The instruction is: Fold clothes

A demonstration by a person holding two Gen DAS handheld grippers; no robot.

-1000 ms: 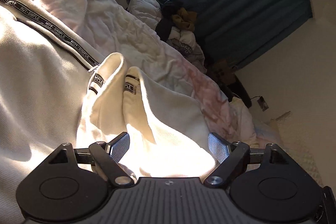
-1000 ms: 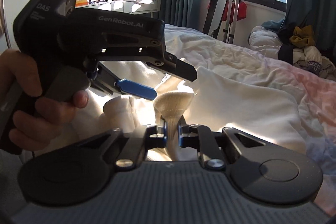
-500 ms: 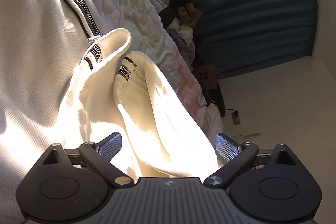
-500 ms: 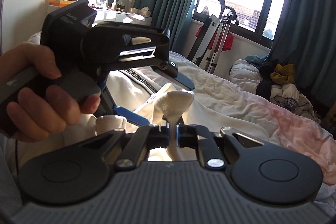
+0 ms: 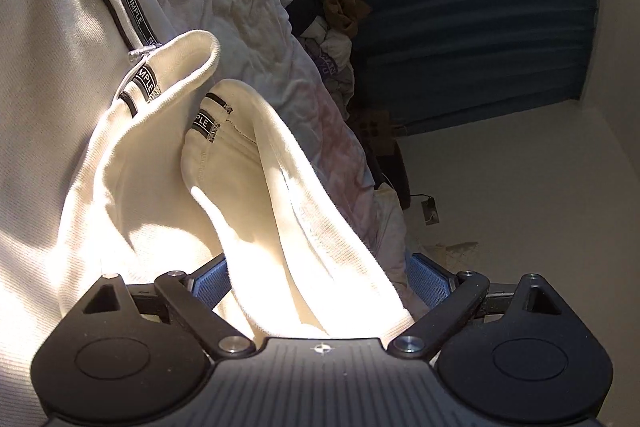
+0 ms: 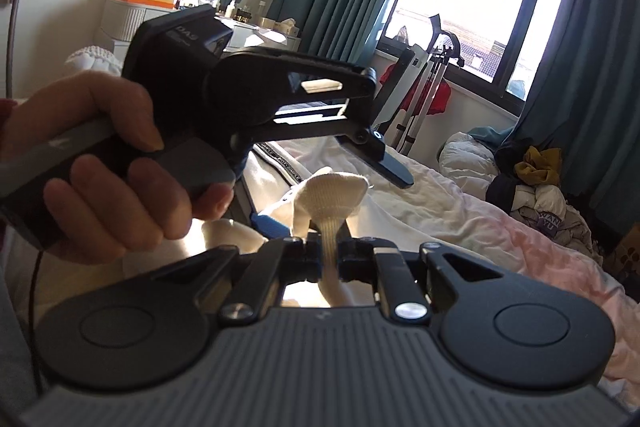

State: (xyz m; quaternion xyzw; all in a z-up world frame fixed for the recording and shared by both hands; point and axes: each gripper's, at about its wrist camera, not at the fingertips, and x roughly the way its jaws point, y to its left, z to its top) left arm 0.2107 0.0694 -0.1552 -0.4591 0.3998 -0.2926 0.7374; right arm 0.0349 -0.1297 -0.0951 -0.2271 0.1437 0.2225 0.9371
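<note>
Left wrist view: the left tongs (image 5: 318, 279) are closing from a wide spread around a bunched fold of the cream jacket (image 5: 132, 187), which is lying on the bed (image 5: 240, 7); the pads are not yet pressing. Right wrist view: the right tongs (image 6: 329, 259) are pinching a ribbed cuff (image 6: 334, 193) just above the jacket. The step looks like gathering edges; next, the left tongs need to clamp.

Your left wrist camera sits close over the cream zip-up garment (image 5: 132, 187), rolled sideways; your right faces the window, sharing that garment (image 6: 336, 195).
</note>
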